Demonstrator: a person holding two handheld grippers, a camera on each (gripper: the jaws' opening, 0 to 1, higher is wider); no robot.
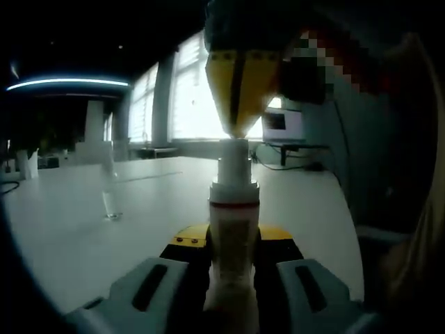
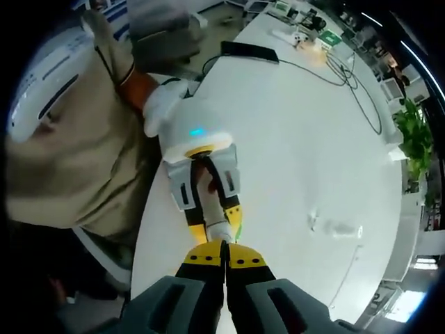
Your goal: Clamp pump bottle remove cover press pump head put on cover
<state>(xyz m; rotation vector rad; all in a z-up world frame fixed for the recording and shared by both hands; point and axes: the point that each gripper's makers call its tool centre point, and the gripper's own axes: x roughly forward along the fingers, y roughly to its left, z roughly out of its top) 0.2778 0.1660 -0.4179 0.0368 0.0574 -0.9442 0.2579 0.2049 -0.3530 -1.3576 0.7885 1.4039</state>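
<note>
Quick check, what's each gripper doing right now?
Left gripper: shut on the pump bottle, clamping its body.
Right gripper: jaws shut, tips pressed down on the pump head, holding nothing.

Pump bottle upright between two tongs over a table.
Left tongs (image 1: pixel 233 278) flank the bottle (image 1: pixel 233 229); right tongs (image 1: pixel 240 125) sit on its top; cover (image 1: pixel 111 202) stands apart on table (image 1: pixel 69 229).
</note>
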